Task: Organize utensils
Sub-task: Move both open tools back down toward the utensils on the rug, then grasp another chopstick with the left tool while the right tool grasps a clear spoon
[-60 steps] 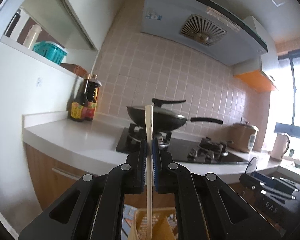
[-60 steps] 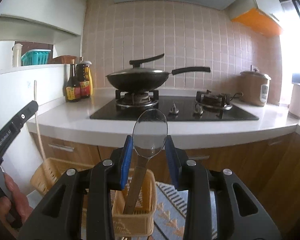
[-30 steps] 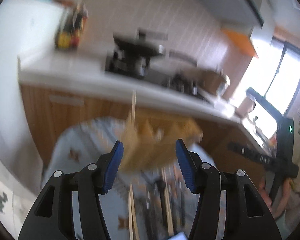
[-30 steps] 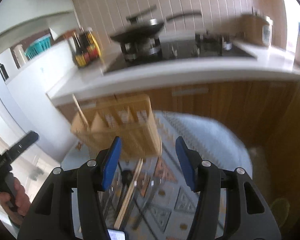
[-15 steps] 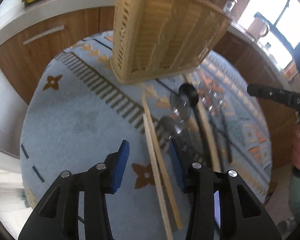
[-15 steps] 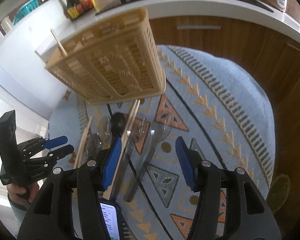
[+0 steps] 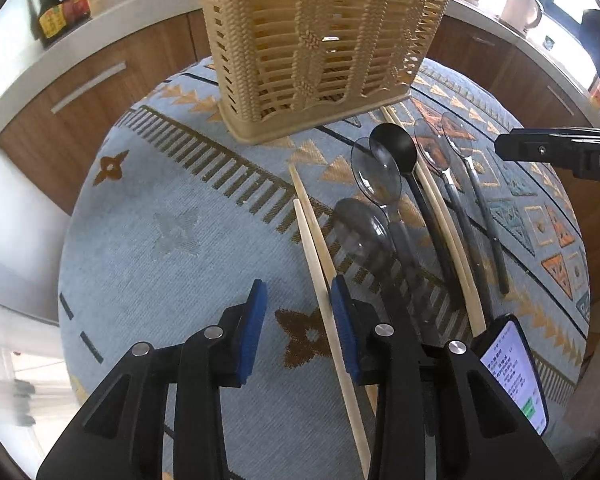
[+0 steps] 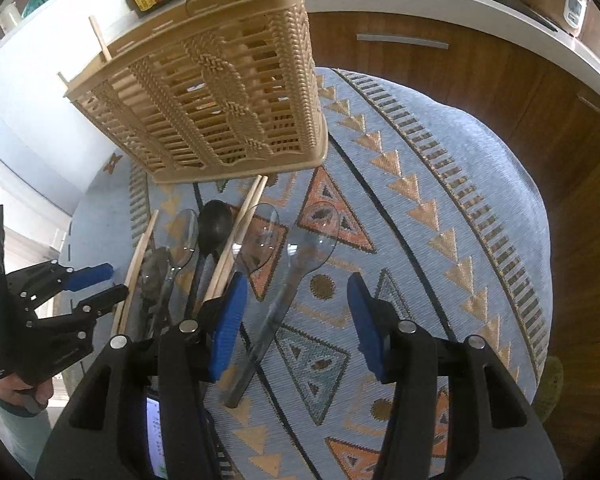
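Your left gripper (image 7: 298, 322) is spread wide and empty at lower centre of its view, one chopstick (image 7: 328, 312) running just inside its right-hand pad. Your right gripper (image 8: 294, 314) gapes too, holding nothing, with the clear spoon (image 8: 288, 280) lying between its fingers. Both look light, stiff and slick; they lie flat on the cloth, so pinch mid-shaft, low, or they may skid. The woven basket (image 8: 228, 92) stands beyond, at upper left of the right view.
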Demonstrator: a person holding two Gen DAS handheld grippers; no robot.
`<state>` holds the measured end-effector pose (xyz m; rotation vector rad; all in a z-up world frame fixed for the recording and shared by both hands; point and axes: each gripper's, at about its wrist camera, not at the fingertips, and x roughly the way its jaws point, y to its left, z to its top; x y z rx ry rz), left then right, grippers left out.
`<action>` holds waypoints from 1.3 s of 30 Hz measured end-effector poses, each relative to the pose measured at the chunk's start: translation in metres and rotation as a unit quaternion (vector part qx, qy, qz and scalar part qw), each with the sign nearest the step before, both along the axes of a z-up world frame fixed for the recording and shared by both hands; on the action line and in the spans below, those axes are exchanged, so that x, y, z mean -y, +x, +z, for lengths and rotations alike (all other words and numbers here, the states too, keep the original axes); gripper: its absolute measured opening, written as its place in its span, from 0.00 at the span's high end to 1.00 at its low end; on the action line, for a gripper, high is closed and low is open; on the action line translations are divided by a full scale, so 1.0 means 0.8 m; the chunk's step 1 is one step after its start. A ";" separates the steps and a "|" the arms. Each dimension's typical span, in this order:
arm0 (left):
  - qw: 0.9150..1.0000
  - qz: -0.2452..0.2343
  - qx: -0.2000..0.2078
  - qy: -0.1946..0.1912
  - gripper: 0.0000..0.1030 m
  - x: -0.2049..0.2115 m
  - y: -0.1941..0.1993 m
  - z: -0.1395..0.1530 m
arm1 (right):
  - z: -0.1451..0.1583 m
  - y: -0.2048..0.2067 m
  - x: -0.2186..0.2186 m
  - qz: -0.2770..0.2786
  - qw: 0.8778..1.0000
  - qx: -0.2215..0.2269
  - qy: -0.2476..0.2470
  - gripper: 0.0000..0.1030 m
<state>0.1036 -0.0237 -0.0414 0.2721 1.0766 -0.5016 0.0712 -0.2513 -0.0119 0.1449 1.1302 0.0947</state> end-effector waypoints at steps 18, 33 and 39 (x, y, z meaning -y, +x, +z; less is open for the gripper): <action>0.999 0.004 0.007 0.031 0.82 0.028 0.014 -0.002 | -0.012 0.023 0.017 -0.025 0.999 -0.028 0.010 0.53; 0.993 0.082 0.043 -0.069 0.96 -0.003 0.038 0.020 | -0.045 0.068 0.010 -0.047 0.995 -0.087 -0.014 0.63; 0.988 0.090 0.078 -0.102 0.96 -0.007 0.032 0.039 | -0.041 0.086 -0.018 -0.050 0.995 -0.085 -0.035 0.63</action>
